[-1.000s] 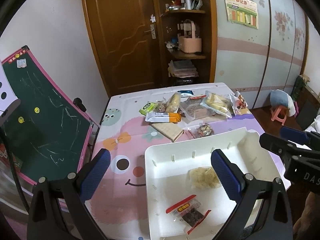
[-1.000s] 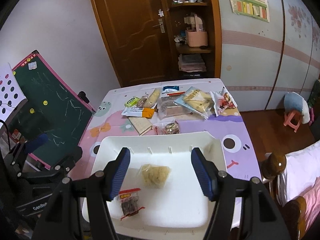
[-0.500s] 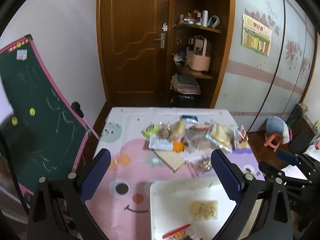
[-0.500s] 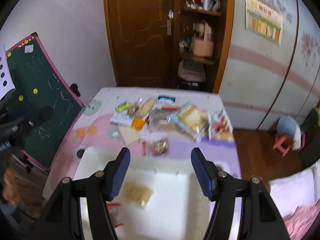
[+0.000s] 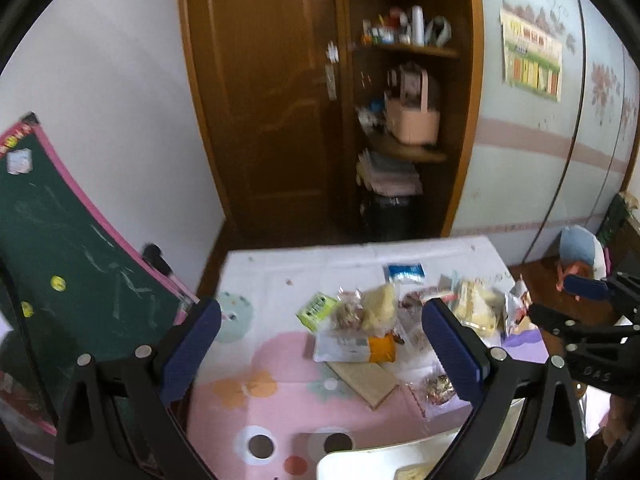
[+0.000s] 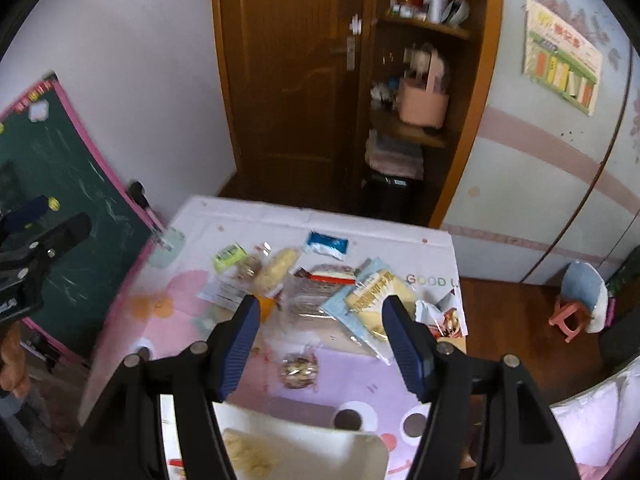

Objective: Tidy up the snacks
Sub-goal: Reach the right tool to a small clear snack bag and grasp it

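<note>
Both grippers have swung up and away from the white tray (image 6: 320, 446), now at the near edge of the table (image 5: 280, 268), while the left gripper (image 5: 320, 344) and right gripper (image 6: 320, 340) hang released and empty above the far snack pile (image 6: 316, 284).

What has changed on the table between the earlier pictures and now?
Both hand-held grippers, left and right, moved from over the tray toward the snack pile; both remain open and empty. Tray, its two snacks and the pile stayed put.
</note>
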{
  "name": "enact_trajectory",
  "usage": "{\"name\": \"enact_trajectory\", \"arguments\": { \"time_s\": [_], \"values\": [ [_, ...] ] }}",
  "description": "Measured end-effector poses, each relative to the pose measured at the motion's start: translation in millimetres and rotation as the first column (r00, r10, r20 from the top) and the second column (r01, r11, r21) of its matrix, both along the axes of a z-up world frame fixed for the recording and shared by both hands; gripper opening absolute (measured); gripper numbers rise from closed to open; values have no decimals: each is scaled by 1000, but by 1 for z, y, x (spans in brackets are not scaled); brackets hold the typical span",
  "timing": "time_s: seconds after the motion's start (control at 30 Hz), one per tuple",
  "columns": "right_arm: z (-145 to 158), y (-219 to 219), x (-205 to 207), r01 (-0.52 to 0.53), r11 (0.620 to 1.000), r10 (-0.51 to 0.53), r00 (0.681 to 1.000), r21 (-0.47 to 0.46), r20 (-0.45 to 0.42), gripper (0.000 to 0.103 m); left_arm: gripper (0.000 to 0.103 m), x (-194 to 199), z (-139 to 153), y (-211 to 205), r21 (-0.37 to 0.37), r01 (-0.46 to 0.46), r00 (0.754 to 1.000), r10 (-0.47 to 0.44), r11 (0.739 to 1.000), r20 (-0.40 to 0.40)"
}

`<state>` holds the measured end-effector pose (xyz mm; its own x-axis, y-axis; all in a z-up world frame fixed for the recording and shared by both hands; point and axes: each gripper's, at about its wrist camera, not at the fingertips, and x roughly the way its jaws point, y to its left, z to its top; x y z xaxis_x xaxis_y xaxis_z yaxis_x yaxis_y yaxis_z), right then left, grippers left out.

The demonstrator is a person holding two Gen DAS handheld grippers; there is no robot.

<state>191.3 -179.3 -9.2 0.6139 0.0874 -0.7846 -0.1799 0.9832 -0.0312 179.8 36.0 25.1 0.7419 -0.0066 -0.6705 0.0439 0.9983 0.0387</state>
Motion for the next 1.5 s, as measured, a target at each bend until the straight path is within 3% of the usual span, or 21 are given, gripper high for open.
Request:
{"name": "enact_trajectory", "arguments": {
  "time_s": [0.1,0.2,0.37,0.43,0.57,0.83,0.97,1.07,1.13,1.2,1.3,1.5],
  "values": [
    [-34,3,20,-24,1000,24,996,-1,-90,64,100,28,-33,-9,20,3,996,-1,1000,-89],
    [-73,7,32,-30,999,33,982,16,-187,64,100,55,-78,-18,35,18,976,-9,999,-218],
    [-148,16,44,-37,999,47,928,33,-370,64,93,82,-159,-26,-26,-8,890,-5,1000,-455],
    [-168,19,47,-38,998,52,902,41,-429,64,92,87,-182,-28,-49,-20,860,-8,999,-510],
    [-194,23,52,-20,996,59,867,85,-494,64,92,96,-219,-32,-76,-72,806,13,994,-592],
    [-227,27,66,32,989,63,794,145,-605,64,92,112,-262,-30,-77,-193,730,90,978,-678],
    [-226,32,66,9,991,73,799,132,-597,59,86,116,-279,-24,-93,-260,692,118,961,-712],
    [-226,37,65,-22,997,62,807,76,-588,46,83,115,-284,-26,-63,-261,684,138,963,-716],
    [-227,38,63,-30,997,69,806,76,-588,45,79,114,-284,-30,-40,-246,687,145,968,-712],
    [-226,39,60,-32,996,71,809,78,-583,45,65,113,-282,-34,-31,-235,699,147,972,-700],
    [-224,37,56,-22,996,69,814,89,-577,44,58,112,-278,-38,-35,-213,715,131,976,-687],
    [-211,27,46,-8,991,82,829,136,-554,44,54,107,-264,-30,-67,-209,739,113,976,-664]
  ]
}}
